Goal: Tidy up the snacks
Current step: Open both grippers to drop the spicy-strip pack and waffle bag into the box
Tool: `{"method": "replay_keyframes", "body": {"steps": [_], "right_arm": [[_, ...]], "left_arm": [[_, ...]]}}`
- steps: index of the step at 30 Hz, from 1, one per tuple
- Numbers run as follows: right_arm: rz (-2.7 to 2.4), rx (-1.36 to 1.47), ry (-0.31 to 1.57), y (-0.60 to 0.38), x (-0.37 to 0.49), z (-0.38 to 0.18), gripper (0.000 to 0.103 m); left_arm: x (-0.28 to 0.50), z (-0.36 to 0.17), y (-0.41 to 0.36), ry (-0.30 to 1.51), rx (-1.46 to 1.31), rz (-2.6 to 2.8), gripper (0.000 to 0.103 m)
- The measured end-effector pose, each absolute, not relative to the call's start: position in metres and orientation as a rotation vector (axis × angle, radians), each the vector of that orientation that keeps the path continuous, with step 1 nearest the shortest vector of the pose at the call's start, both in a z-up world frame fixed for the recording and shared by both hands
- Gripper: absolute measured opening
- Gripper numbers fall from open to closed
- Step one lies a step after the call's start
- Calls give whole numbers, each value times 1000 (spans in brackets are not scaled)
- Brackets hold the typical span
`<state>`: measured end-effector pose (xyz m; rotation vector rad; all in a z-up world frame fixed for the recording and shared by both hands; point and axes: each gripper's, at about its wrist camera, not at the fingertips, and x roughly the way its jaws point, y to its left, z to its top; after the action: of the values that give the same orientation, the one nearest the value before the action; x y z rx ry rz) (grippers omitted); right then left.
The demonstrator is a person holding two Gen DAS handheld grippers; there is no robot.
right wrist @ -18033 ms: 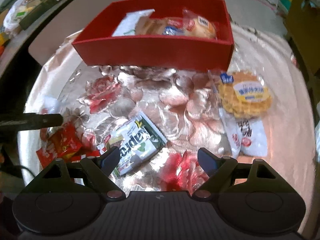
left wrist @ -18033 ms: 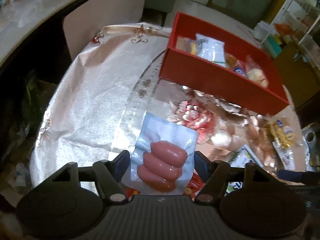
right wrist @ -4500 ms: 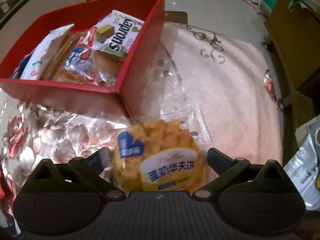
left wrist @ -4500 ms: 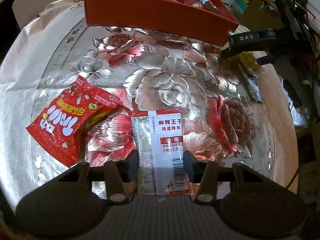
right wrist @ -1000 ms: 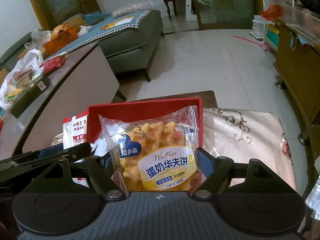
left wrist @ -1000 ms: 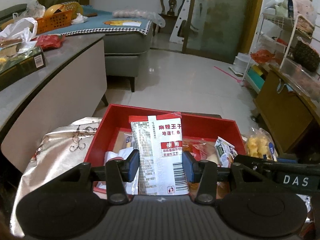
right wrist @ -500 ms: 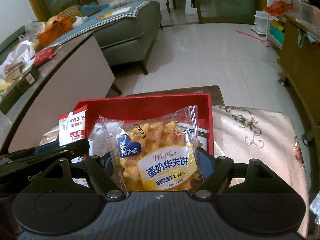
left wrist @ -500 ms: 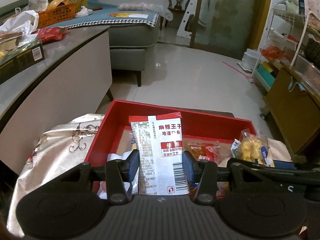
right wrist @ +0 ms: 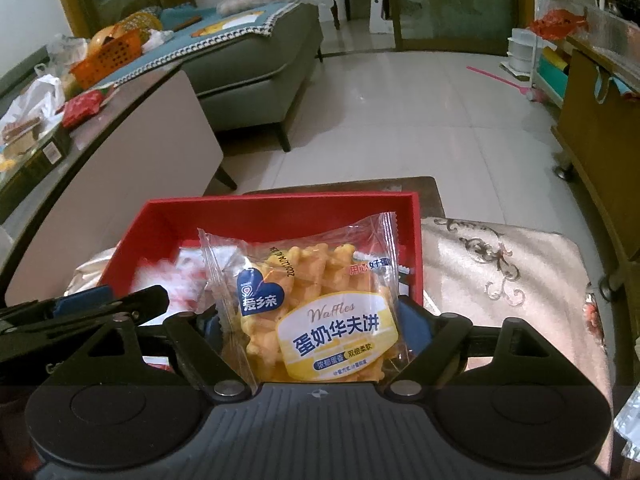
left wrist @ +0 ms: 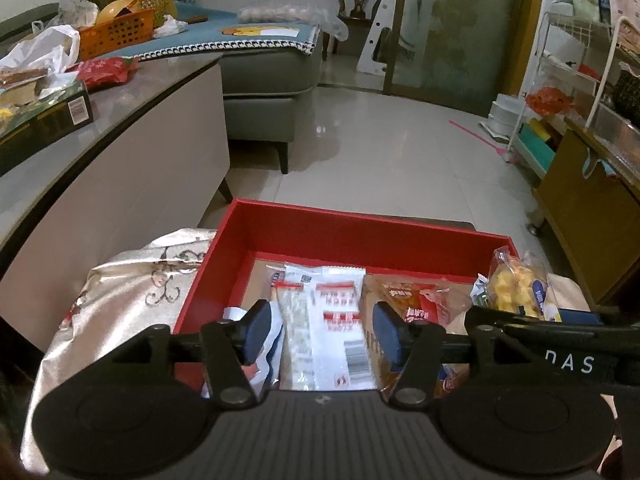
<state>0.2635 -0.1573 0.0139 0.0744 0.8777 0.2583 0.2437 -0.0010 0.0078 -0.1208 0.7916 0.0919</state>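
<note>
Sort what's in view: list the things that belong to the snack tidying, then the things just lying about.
Part of the job:
- red box
- waffle packet, between the right hand-held gripper jaws, which are opening
- spicy strip packet, dropping free between the opening left hand-held gripper jaws
- snacks already in the box

Lying about:
- orange basket
- sofa
- wire rack
</note>
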Motion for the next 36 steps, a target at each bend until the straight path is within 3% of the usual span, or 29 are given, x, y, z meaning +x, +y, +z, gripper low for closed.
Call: {"method": "replay_keyframes", "body": {"steps": [31,36], "right_arm": [[262,117,824,-159,260,28,94],[356,308,844,-171,261,30,94]], "left_arm": [[226,25,23,760,-131,114,59],[214,32,28,754,-155,101,59]]}}
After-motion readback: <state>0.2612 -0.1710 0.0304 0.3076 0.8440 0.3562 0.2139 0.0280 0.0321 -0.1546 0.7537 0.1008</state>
